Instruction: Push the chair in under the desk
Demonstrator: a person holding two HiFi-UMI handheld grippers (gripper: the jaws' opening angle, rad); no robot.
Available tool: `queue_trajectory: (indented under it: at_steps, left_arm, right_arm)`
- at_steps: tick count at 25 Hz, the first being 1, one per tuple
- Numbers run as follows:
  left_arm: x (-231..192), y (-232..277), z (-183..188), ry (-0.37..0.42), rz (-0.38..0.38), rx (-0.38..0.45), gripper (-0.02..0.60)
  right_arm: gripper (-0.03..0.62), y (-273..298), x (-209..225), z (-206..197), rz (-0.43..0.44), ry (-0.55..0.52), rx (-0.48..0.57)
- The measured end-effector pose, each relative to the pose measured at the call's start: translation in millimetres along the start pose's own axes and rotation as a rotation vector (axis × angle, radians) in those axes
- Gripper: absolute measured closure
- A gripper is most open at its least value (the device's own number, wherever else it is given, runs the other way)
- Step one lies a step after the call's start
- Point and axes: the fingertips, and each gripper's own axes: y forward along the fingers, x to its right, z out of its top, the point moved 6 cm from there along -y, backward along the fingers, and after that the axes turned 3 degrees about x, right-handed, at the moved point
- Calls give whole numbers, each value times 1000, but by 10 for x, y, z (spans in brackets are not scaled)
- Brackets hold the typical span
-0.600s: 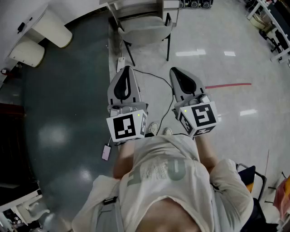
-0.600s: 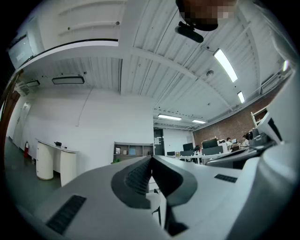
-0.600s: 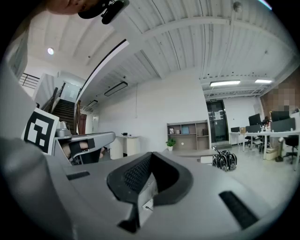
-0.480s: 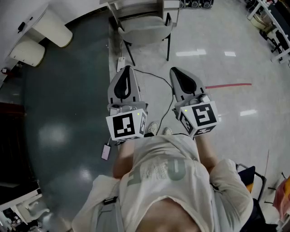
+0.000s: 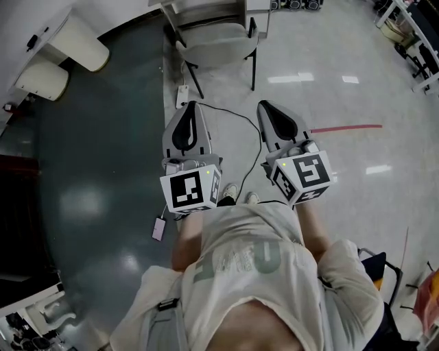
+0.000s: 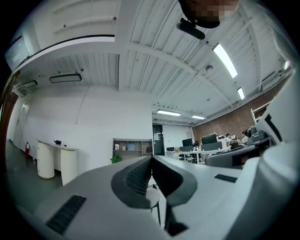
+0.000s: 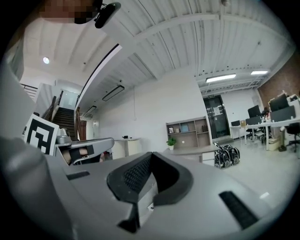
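Facing the far grey padded chair (image 5: 218,42), approach step; left tool (image 5: 191,104) and right tool (image 5: 263,105), closed and empty, must next reach and push it.

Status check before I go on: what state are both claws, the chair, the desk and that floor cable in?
left claw, shut, empty, not touching the chair.
right claw, shut, empty, not touching the chair.
chair, upright on the floor, seat out in front of the desk, not pushed in.
desk, only its near edge in view, behind the chair.
cable, lying slack on the floor between the person and the chair.
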Motion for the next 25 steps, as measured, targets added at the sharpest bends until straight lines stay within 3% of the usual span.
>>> queue_trajectory:
  at_steps: [4, 9, 15, 20, 25]
  left_arm:
    - [60, -28, -24, 42, 25, 12, 568]
    - [30, -2, -165, 40, 54, 3, 568]
    - [-214, 361, -636, 34, 81, -5, 568]
    - [-658, 1269, -1065, 6, 90, 17, 568]
    - [-1378, 2695, -1160, 11, 49, 7, 568]
  right_arm:
    - [576, -47, 28, -85, 101, -3, 12]
    - [576, -49, 170, -307, 122, -27, -24]
    - [576, 307, 484, -766, 177, -102, -53]
    - [576, 1326, 923, -989, 212, -124, -83]
    - [576, 2904, 1240, -676, 239, -167, -76]
